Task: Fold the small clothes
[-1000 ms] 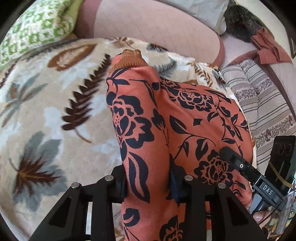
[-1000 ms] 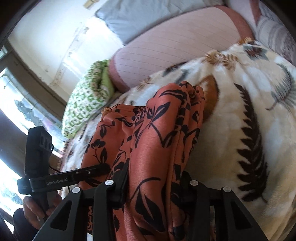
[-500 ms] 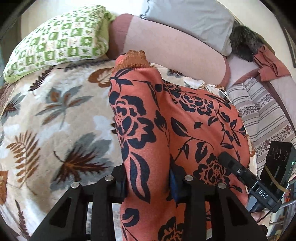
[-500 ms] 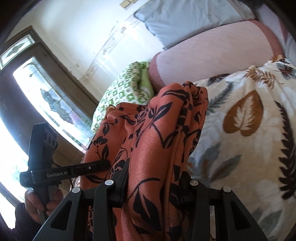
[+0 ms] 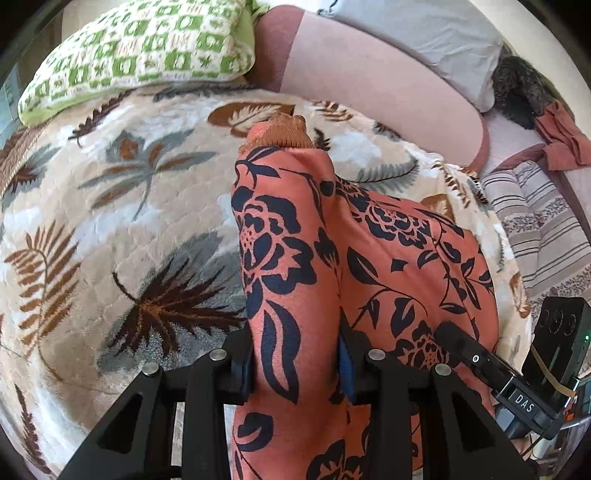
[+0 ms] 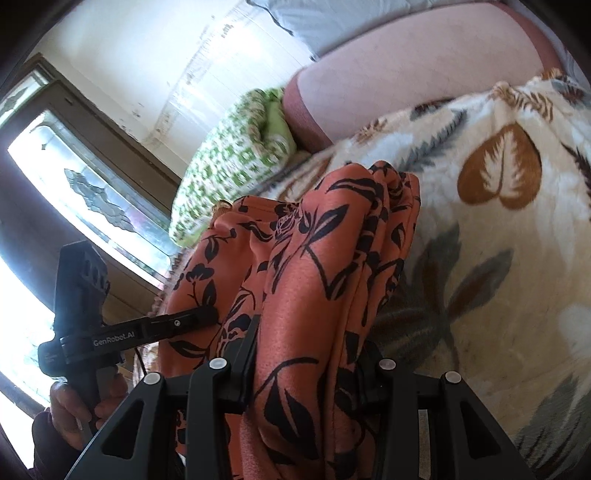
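An orange garment with a black flower print (image 5: 295, 266) hangs between both grippers above a leaf-patterned blanket (image 5: 122, 229). My left gripper (image 5: 297, 363) is shut on one edge of it, with a ribbed orange cuff (image 5: 284, 131) at the far end. My right gripper (image 6: 308, 365) is shut on a bunched fold of the same garment (image 6: 310, 280). Each gripper shows in the other's view: the right one at the lower right of the left wrist view (image 5: 517, 384), the left one at the lower left of the right wrist view (image 6: 122, 332).
A green and white patterned pillow (image 5: 140, 55) lies at the far left, a pink bolster (image 5: 369, 74) and a grey pillow (image 5: 424, 33) behind. A striped cushion (image 5: 543, 229) and a rust cloth (image 5: 561, 136) lie to the right. A window (image 6: 74, 192) is at the left.
Both grippers have lifted and tilted with the garment still held: more of the pillows, wall and window shows now, and the blanket sits lower in view.
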